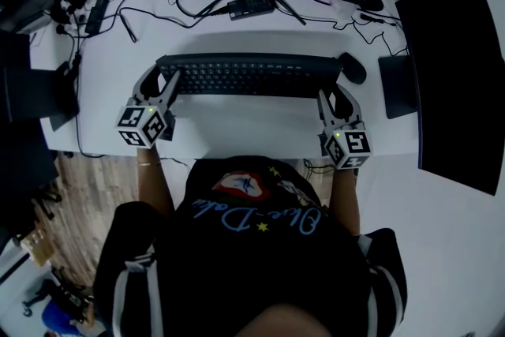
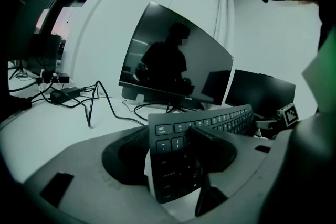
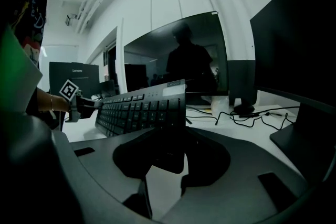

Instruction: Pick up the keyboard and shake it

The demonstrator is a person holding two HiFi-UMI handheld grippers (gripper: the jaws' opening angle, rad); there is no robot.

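Observation:
A long black keyboard [image 1: 248, 75] spans the white desk [image 1: 237, 130] in the head view, with a soft shadow on the desk behind it, so it seems held a little above the surface. My left gripper [image 1: 164, 84] is shut on its left end; in the left gripper view the escape-key corner [image 2: 176, 165] sits tilted between the jaws. At the other side, my right gripper [image 1: 331, 96] is shut on the right end, and the right gripper view has that end [image 3: 152, 107] wedged between its jaws, the key rows running off to the left.
A black mouse [image 1: 353, 67] lies just off the keyboard's right end, with a dark pad [image 1: 398, 87] and a large dark screen [image 1: 454, 75] beyond. A monitor [image 2: 173, 60] stands behind. Cables and a power brick [image 1: 251, 8] litter the desk's back; a power strip [image 1: 95, 8] sits back left.

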